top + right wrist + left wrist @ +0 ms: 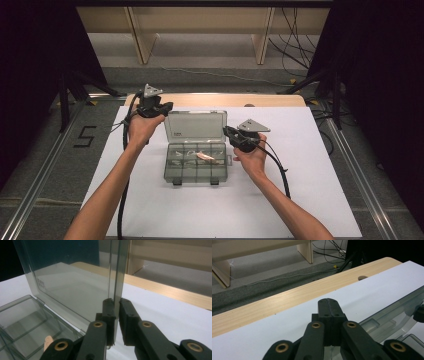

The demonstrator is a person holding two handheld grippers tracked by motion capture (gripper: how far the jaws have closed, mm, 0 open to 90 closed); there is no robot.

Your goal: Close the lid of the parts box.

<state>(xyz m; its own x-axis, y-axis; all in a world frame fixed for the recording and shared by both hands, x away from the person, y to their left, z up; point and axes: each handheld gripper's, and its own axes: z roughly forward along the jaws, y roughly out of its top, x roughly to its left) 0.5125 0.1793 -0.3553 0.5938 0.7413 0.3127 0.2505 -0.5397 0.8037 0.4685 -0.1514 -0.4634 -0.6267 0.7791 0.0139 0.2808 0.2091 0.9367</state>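
Grey carpeted floor [45, 150] surrounds the wooden tabletop [215, 99], which carries a white sheet [300, 190]. Centred on the sheet sits a clear smoke-grey compartment box [196, 169], base flat, with its lid [195, 126] standing upright at the far side. Right gripper [227, 132] meets the lid's right edge; in the right gripper view its fingers [109, 312] stand either side of that edge [117, 277], nearly closed, one touching and the other with a thin gap. Left gripper [167, 106] is near the lid's upper left corner, fingers [329, 307] pressed together, holding nothing. Small pale-orange piece [204, 156] lies in a middle compartment.
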